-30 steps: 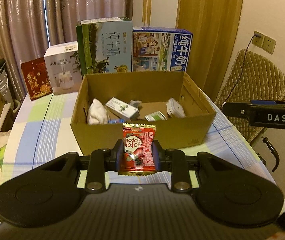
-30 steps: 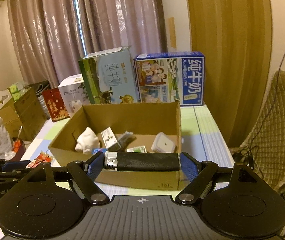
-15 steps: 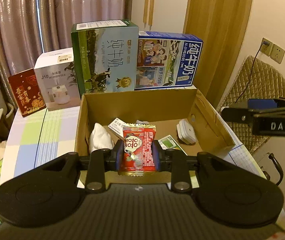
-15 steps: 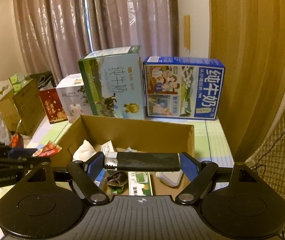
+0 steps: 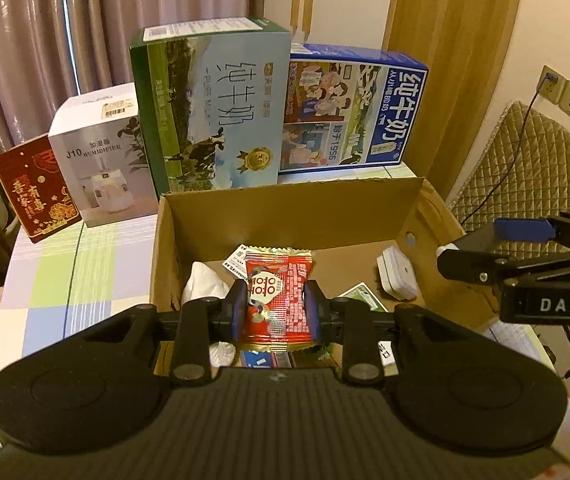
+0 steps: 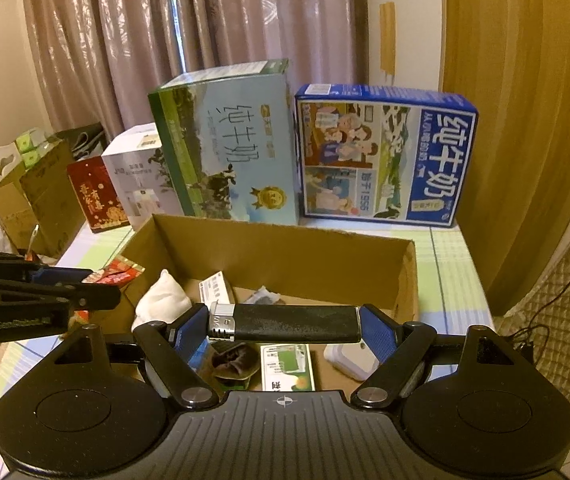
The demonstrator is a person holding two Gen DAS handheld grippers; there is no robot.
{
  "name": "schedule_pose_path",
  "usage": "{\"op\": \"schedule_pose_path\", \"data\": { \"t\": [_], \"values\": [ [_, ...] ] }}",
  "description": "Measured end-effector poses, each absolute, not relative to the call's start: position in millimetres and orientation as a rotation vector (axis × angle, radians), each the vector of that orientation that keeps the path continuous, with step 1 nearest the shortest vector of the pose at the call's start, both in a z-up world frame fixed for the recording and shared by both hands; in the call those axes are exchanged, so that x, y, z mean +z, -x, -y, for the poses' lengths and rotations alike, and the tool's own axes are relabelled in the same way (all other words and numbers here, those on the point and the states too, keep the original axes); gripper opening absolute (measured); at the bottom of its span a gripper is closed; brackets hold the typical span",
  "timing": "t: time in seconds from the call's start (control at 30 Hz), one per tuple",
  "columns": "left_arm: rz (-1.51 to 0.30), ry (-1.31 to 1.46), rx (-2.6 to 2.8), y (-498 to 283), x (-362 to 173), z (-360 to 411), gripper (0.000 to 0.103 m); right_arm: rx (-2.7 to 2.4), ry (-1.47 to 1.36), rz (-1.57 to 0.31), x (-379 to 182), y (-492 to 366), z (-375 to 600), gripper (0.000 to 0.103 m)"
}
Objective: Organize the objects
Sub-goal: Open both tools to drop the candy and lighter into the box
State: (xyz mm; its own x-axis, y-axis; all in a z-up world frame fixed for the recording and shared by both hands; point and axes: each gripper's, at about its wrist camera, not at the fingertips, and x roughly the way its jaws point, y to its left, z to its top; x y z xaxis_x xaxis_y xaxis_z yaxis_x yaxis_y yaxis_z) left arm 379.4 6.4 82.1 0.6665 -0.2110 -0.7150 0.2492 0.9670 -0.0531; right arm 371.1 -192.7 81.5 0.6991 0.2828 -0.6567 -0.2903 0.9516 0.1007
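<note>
A red snack packet is standing upright between the pads of the left gripper, which is pinching it by its sides above the near-left part of the open carton; from the right wrist view the same packet is showing just outside the carton's left wall line, poking past the left gripper's tips. The right gripper is clamping a black lighter lengthwise, metal cap to the left, and is holding it over the carton's near edge; in the left wrist view that gripper is sitting at the carton's right wall. Inside the carton, a white pouch is lying by the left wall, a small white box is resting toward the back wall, a dark crumpled wrapper and a green-and-white packet are lying near the front, and a white square case is leaning in the right corner. Behind the carton, a green milk box and a blue milk box are standing side by side, with a white humidifier box and a red box further left of them. All of this is resting on a checked tablecloth. Right of the carton, a quilted chair is standing by the wall, with a cable running up to a wall socket.
</note>
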Motion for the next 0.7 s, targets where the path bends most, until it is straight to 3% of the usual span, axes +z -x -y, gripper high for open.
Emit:
{"op": "schedule_pose_path", "data": {
  "t": [0.17, 0.47, 0.57, 0.63, 0.67, 0.7],
  "values": [
    [-0.815, -0.024, -0.242, -395.2, 66.5, -6.0, 0.036, 0.306, -0.001, -0.744, 75.0, -382.9, 196.4, 0.078],
    [-0.806, -0.016, -0.215, -391.8, 63.7, -19.9, 0.043, 0.318, -0.042, -0.790, 61.9, -393.1, 199.7, 0.079],
    [-0.798, -0.020, -0.203, -389.7, 67.1, -25.3, 0.051, 0.340, -0.077, -0.817, 56.6, -400.0, 197.5, 0.079],
    [-0.794, -0.030, -0.195, -387.8, 68.5, -27.5, 0.063, 0.370, -0.134, -0.827, 53.8, -405.8, 199.4, 0.083],
    [-0.791, -0.042, -0.186, -386.4, 68.8, -28.3, 0.075, 0.370, -0.174, -0.830, 52.9, -408.6, 202.4, 0.094],
    [-0.785, -0.057, -0.177, -384.4, 69.1, -28.5, 0.082, 0.356, -0.203, -0.823, 52.8, -409.6, 205.6, 0.099]
  ]
}}
